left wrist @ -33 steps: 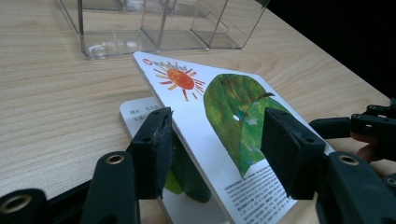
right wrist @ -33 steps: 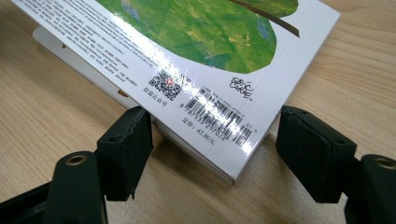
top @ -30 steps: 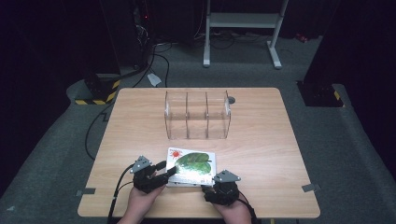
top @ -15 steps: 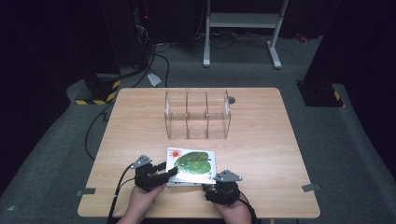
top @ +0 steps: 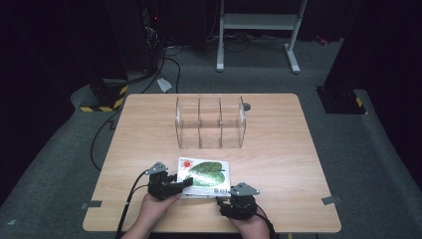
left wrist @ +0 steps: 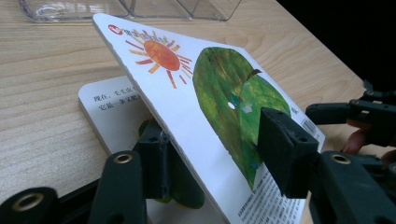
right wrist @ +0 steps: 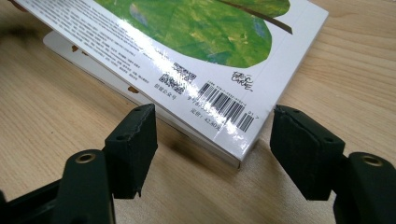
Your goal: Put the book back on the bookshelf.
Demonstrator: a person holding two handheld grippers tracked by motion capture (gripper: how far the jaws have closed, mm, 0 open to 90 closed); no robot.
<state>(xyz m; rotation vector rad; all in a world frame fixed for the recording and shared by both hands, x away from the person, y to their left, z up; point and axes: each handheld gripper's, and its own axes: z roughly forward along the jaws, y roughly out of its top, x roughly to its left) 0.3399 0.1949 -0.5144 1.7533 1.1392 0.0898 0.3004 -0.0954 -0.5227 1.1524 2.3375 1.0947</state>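
Observation:
A board book (top: 204, 172) with a green leaf and an orange sun on its cover lies near the table's front edge. Its upper part (left wrist: 187, 79) is lifted and tilted above a white text page (left wrist: 107, 112). My left gripper (top: 185, 183) (left wrist: 212, 149) straddles this lifted part, one jaw under it and one above. Its jaws have just been closing and still stand wide apart. My right gripper (top: 230, 193) (right wrist: 212, 144) rests open at the book's near barcode corner (right wrist: 224, 112), one jaw to each side, touching nothing.
A clear plastic organizer (top: 210, 122) with three compartments stands in the middle of the wooden table (top: 278, 149), beyond the book. A small grey disc (top: 247, 106) lies by its right end. Black cables trail off the table's left side.
The left gripper has shifted slightly toward the book. The right gripper has kept still, and the book stays where it was.

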